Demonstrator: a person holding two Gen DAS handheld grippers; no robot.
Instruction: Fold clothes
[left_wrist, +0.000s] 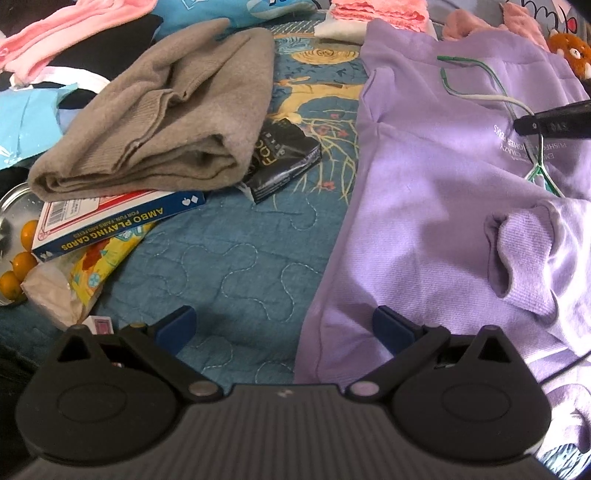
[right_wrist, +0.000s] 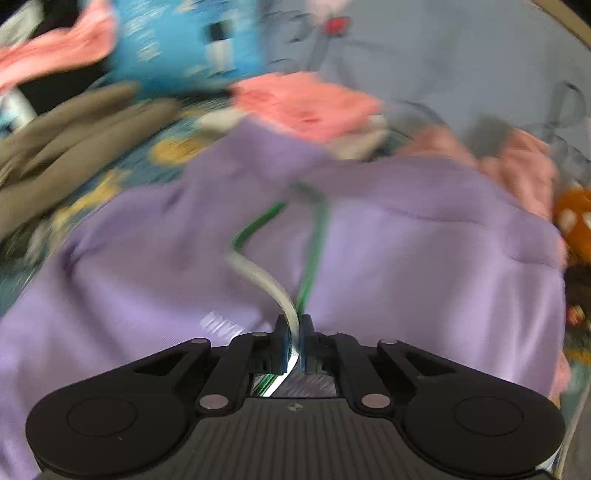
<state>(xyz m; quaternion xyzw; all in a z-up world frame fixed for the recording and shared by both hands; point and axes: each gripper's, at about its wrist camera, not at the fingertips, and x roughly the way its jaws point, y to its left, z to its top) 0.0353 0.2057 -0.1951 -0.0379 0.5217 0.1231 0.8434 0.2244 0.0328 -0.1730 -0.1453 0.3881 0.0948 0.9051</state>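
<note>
Lilac sweatshirt (left_wrist: 424, 206) lies spread on the blue quilted bed cover (left_wrist: 229, 266), taking up the right half of the left wrist view, one ribbed cuff (left_wrist: 517, 247) folded in on top near right. Wire hanger (right_wrist: 258, 273), green and white, lies over the sweatshirt's middle. Right tool (right_wrist: 293, 332) clamped tight on the hanger's white stretch, pads pressing it; that view is motion-blurred. Left tool (left_wrist: 284, 325) wide open, nothing between its fingers, hovering at the sweatshirt's near left edge, right finger over the fabric, left finger over the bed cover. Folded taupe sweater (left_wrist: 162, 122) sits far left, apart from the sweatshirt, resting on a playing cards box (left_wrist: 110, 225).
</note>
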